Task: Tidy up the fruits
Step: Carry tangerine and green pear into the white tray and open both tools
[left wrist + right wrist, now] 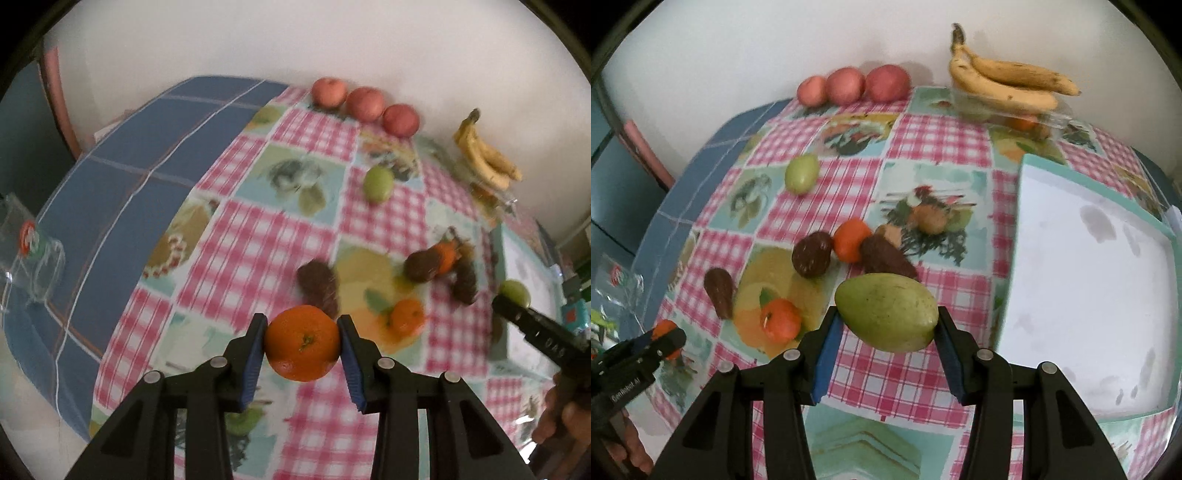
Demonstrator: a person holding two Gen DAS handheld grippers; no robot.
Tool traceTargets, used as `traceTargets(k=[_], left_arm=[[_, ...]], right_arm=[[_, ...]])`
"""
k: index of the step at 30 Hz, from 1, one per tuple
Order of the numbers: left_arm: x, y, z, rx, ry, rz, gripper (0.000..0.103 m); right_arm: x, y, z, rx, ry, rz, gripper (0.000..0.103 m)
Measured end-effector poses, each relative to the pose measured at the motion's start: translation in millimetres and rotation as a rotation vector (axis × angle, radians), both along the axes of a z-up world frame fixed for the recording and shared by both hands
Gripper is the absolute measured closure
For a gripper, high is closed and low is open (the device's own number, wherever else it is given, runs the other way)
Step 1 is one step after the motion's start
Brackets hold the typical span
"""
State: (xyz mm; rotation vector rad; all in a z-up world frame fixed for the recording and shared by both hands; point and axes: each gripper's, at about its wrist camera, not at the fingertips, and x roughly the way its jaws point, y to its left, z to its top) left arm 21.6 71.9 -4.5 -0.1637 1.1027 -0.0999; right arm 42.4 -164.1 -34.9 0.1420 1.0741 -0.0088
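I count three red apples (853, 85) by the white wall, three bananas (1008, 85) on a clear container (1049, 120), three brown fruits, two oranges lying on the checked tablecloth (934, 140). The white tray (1089, 295) sits empty. My left gripper (301, 343) clamps an orange (301, 343); my right gripper (887, 325) clamps a green mango (887, 312), both held above the table.

Clear container (33, 254) cut by left edge; brown fruits (437, 264) motion-blurred; hand (565, 417) mostly cropped.
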Motion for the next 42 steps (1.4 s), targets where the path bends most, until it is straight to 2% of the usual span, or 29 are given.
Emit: traceTargets(k=[7, 14, 21, 26, 32, 42], left_arm=[[18.3, -41.2, 28.1, -0.024, -0.024, -0.061, 0.062], [34.0, -114.3, 48.7, -0.038, -0.037, -0.188, 0.062], [44.8, -196.3, 63.1, -0.052, -0.073, -0.312, 0.062], [51.9, -252.2, 46.3, -0.111, -0.054, -0.401, 0.062], [63.1, -308.4, 8.0, -0.076, -0.019, -0.499, 0.062], [76.5, -338.8, -39.6, -0.027, -0.022, -0.548, 0.062]], right_arm=[[-3.6, -41.2, 16.2, 0.035, -0.014, -0.119, 0.052], [-14.6, -104.6, 26.8, 0.074, -0.022, -0.297, 0.052], [-35.1, -179.7, 35.4, 0.034, -0.028, -0.505, 0.052], [-50.7, -227.6, 34.5, 0.013, -0.042, -0.627, 0.052], [-59.5, -264.6, 23.6, -0.002, -0.025, -0.699, 0.051], [-50.4, -284.5, 2.7, -0.006, 0.020, -0.713, 0.051]])
